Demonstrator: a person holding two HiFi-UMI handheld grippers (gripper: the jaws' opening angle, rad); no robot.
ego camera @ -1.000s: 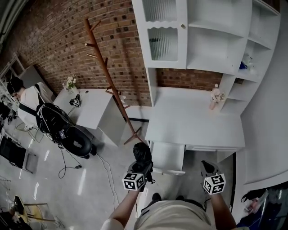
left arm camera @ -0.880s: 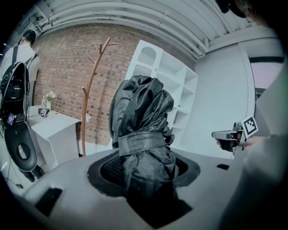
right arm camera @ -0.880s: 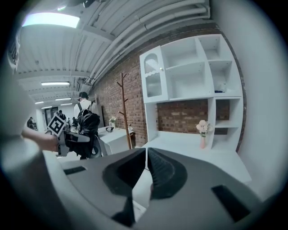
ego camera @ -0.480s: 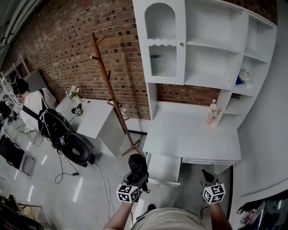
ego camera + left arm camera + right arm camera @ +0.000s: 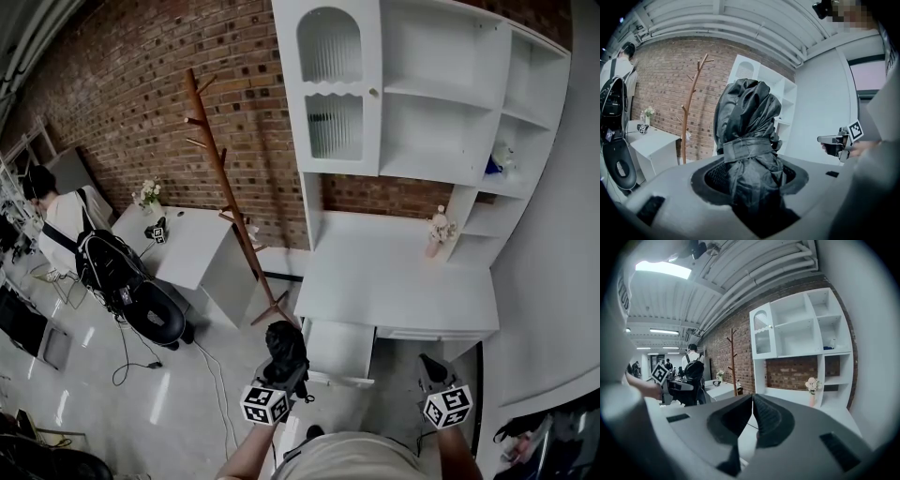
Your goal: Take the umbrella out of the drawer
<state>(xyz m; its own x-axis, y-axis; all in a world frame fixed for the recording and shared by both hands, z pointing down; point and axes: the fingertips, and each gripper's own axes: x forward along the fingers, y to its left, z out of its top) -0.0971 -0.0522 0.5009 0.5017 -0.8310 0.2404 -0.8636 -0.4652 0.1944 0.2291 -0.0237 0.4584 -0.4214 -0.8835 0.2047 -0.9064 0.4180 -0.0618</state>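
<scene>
A folded black umbrella (image 5: pixel 286 343), bound with a strap, stands up out of my left gripper (image 5: pixel 279 375), which is shut on its lower part. In the left gripper view the umbrella (image 5: pixel 747 136) fills the space between the jaws of the left gripper (image 5: pixel 751 187). The white drawer (image 5: pixel 342 352) under the desk stands pulled out, just right of the umbrella. My right gripper (image 5: pixel 429 367) hangs in front of the desk, apart from the drawer; in its own view the right gripper (image 5: pixel 753 397) has its tips together with nothing between them.
A white desk (image 5: pixel 398 277) carries a small vase of flowers (image 5: pixel 436 230) under a tall white shelf cabinet (image 5: pixel 412 94). A wooden coat rack (image 5: pixel 225 197) stands to the left by a white side table (image 5: pixel 183 244). A person with a backpack (image 5: pixel 98 258) is at far left.
Both grippers have lifted a little, the umbrella still in the left one. The head view has tipped up, showing more of the cabinet.
</scene>
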